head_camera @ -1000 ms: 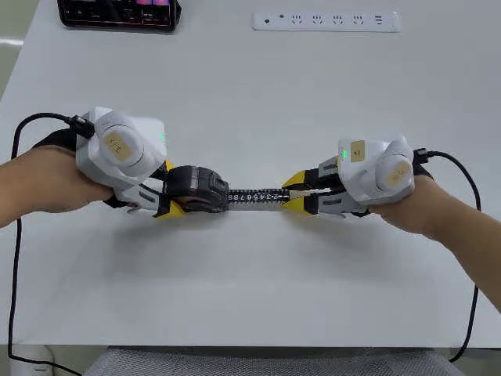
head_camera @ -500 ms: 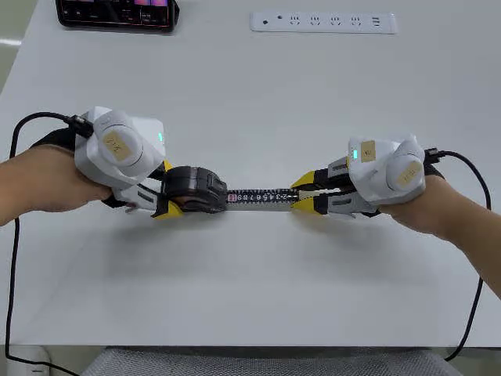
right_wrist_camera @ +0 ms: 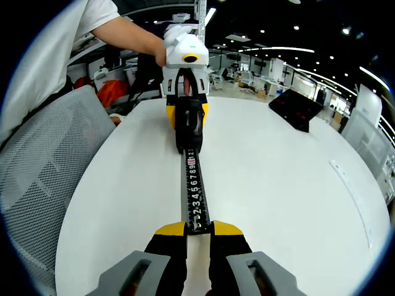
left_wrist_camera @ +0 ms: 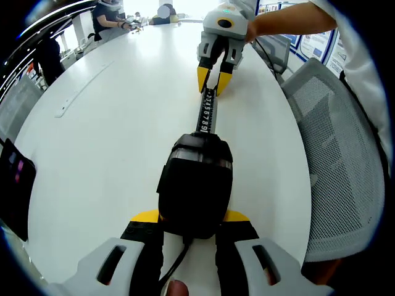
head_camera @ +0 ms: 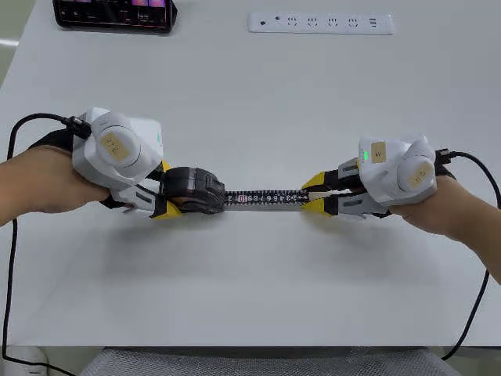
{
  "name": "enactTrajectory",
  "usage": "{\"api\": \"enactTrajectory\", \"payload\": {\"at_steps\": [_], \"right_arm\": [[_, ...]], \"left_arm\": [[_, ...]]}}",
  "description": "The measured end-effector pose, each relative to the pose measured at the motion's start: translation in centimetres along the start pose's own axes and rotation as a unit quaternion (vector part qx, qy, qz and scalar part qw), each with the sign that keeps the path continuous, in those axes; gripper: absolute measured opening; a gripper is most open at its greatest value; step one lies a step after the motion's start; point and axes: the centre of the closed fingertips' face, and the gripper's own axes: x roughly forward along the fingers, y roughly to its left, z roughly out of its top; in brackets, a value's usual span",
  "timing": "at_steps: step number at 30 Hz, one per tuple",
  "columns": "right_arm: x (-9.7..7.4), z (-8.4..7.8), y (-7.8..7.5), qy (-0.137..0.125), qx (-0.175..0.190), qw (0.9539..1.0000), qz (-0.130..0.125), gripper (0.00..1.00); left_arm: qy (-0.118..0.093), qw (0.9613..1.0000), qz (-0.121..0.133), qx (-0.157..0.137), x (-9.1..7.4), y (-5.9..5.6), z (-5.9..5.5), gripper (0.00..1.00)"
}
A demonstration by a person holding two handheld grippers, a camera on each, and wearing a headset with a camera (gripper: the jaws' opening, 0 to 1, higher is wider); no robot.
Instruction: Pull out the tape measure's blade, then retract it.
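Note:
A black tape measure case [head_camera: 193, 190] lies on the white table, clamped between the yellow-tipped jaws of my left gripper [head_camera: 167, 193]; in the left gripper view the case [left_wrist_camera: 196, 184] sits right in front of that gripper [left_wrist_camera: 190, 217]. Its black blade [head_camera: 266, 198] with white numbers runs rightward to my right gripper [head_camera: 317, 193], which is shut on the blade's end. In the right gripper view the blade [right_wrist_camera: 194, 192] stretches from the right gripper [right_wrist_camera: 198, 229] to the case [right_wrist_camera: 188, 126].
A white power strip [head_camera: 321, 22] lies at the table's far edge, a dark keyboard-like device [head_camera: 115, 13] at the far left. Black cables trail from both grippers. A mesh chair [head_camera: 258, 362] sits below the table's near edge.
My right gripper has moved to the right, drawing more blade out of the case. The left gripper and case have stayed in place.

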Motion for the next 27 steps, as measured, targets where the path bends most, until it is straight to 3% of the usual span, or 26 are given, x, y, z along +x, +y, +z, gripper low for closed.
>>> {"api": "enactTrajectory", "payload": {"at_steps": [14,27], "right_arm": [[-0.4,-0.5,-0.1,0.008,-0.001,1.0000,-0.002,0.09],[-1.7,-2.0,-0.3,0.022,0.002,0.9997,-0.005,0.09]], "left_arm": [[0.002,1.0000,0.000,0.001,0.0,0.1,-0.1,0.27],[0.003,1.0000,0.000,0.002,0.1,0.1,0.0,0.27]]}}
